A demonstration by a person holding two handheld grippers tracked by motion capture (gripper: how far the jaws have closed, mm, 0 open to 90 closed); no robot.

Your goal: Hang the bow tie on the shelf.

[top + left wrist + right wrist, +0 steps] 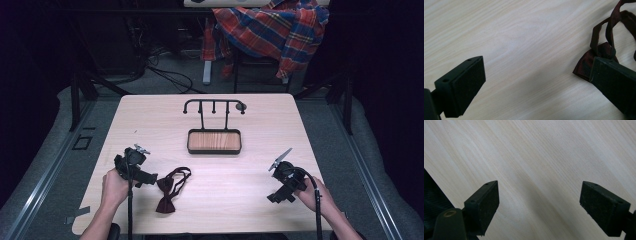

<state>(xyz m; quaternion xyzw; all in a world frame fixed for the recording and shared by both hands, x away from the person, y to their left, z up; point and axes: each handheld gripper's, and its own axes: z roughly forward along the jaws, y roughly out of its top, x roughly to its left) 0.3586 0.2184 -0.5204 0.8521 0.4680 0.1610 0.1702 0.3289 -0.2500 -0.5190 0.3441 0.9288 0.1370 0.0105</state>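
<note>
A dark red bow tie (167,192) with its looped strap lies on the light wooden table (210,160), near the front left. My left gripper (150,178) rests just left of it, jaws wide apart with bare wood between them. In the left gripper view the bow tie (586,61) lies beside and partly behind the right-hand pad (614,82). Far off at the front right, my right gripper (276,196) is open too, and its view has only bare table between the pads (486,205).
A black wire stand (214,107) with hooks rises from a small wooden tray (214,141) at the table's middle back. Behind the table a plaid shirt (270,30) hangs over a chair. Cables run across the floor beyond.
</note>
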